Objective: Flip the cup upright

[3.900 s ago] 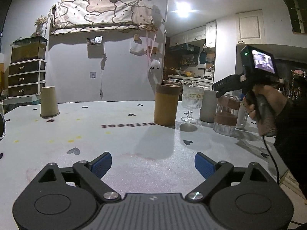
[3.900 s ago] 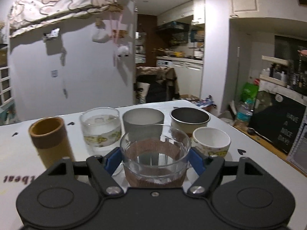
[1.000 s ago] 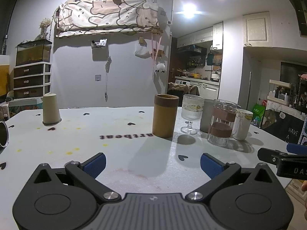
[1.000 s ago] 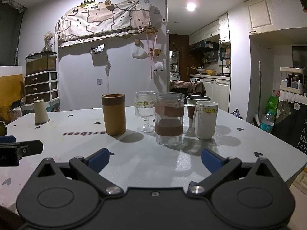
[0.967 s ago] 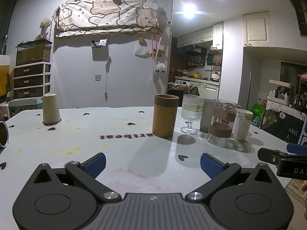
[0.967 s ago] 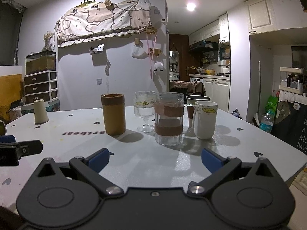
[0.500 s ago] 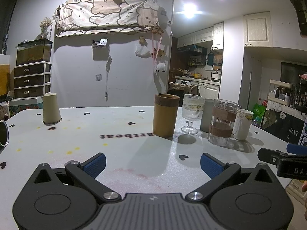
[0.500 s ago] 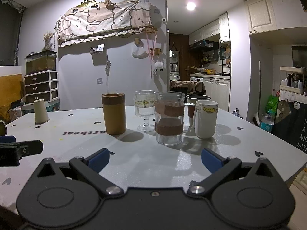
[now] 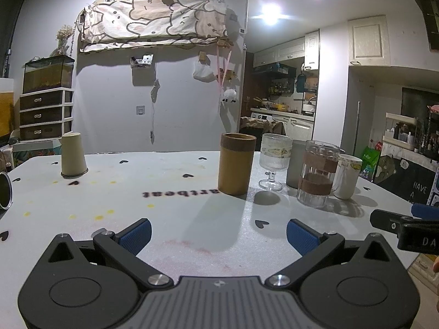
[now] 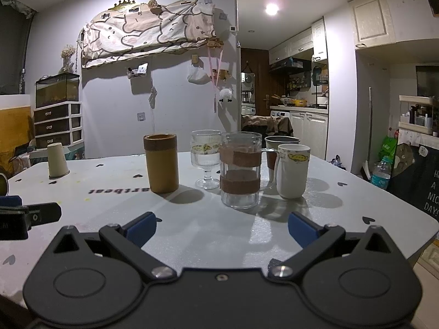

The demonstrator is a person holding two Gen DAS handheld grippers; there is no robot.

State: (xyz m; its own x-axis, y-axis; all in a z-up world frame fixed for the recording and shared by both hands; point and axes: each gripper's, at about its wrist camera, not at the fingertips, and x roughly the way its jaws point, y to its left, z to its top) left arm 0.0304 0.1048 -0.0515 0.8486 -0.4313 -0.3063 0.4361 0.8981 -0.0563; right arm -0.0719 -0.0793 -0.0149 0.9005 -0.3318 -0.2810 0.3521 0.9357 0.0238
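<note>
A beige paper cup (image 9: 72, 155) stands upside down at the far left of the white table (image 9: 164, 208); it also shows in the right wrist view (image 10: 57, 164). A row of upright cups stands at mid right: a tan cylinder cup (image 9: 236, 164), a ribbed stem glass (image 9: 274, 161), a glass mug with brown bands (image 9: 318, 174), a grey cup (image 9: 295, 163) and a white mug (image 9: 347, 176). My left gripper (image 9: 218, 233) is open and empty near the front edge. My right gripper (image 10: 221, 226) is open and empty, in front of the glass mug (image 10: 241, 170).
A dark round rim (image 9: 5, 190) lies at the table's left edge. The right gripper's finger (image 9: 397, 223) shows at the right of the left wrist view; the left gripper's finger (image 10: 30, 215) shows at the left of the right wrist view. Drawers (image 9: 45, 116) stand behind the table.
3.9 s ago my right gripper held the glass mug among the cups; it has let go and pulled back to the front edge. Over the last second, nothing has visibly moved.
</note>
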